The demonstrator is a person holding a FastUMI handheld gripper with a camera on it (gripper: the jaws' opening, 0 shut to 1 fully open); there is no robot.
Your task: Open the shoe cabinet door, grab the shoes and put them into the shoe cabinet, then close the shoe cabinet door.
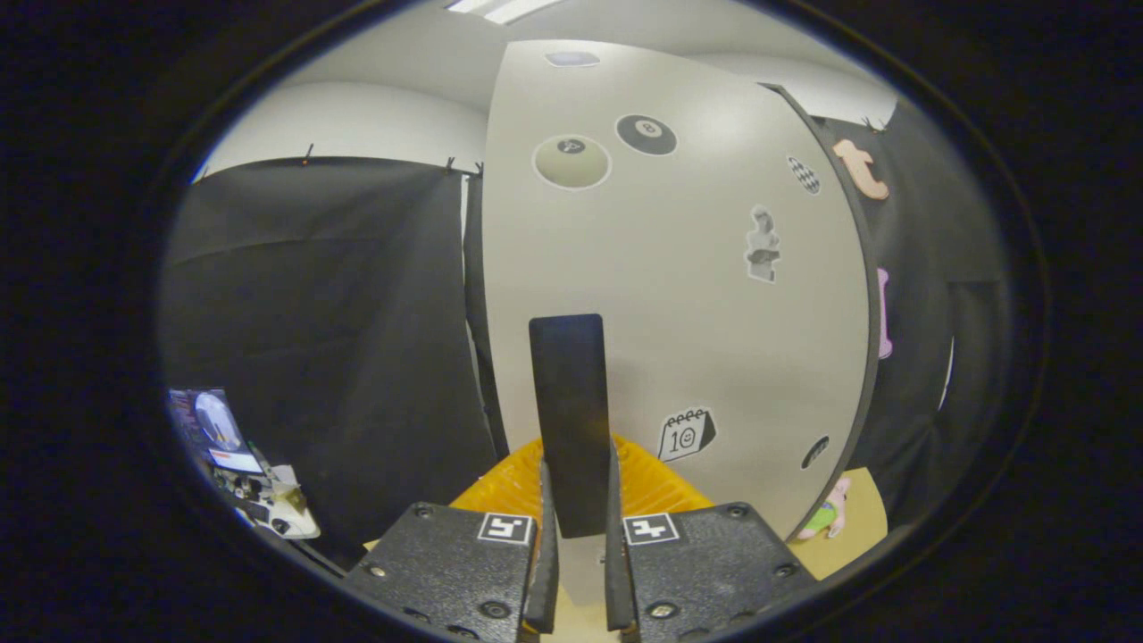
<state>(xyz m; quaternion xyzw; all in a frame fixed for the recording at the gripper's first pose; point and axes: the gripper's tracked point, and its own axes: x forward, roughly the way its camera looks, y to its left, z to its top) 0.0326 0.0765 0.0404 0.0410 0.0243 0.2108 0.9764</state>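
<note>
The white cabinet door (714,313), dotted with stickers, stands upright just ahead of me. A dark vertical handle bar (568,393) is fixed near its left edge. My gripper (579,469) is shut on the lower part of this handle, one finger pressing each side. A yellow ridged shoe (509,487) lies low behind the handle at the foot of the door, partly hidden by the handle and my fingers. I cannot tell how far the door is swung.
Black cloth hangs to the left of the door and beyond its right edge. Low on the left are a small screen (219,429) and some clutter (277,509). A light wooden surface (862,527) and a small green and pink figure (826,516) show low on the right.
</note>
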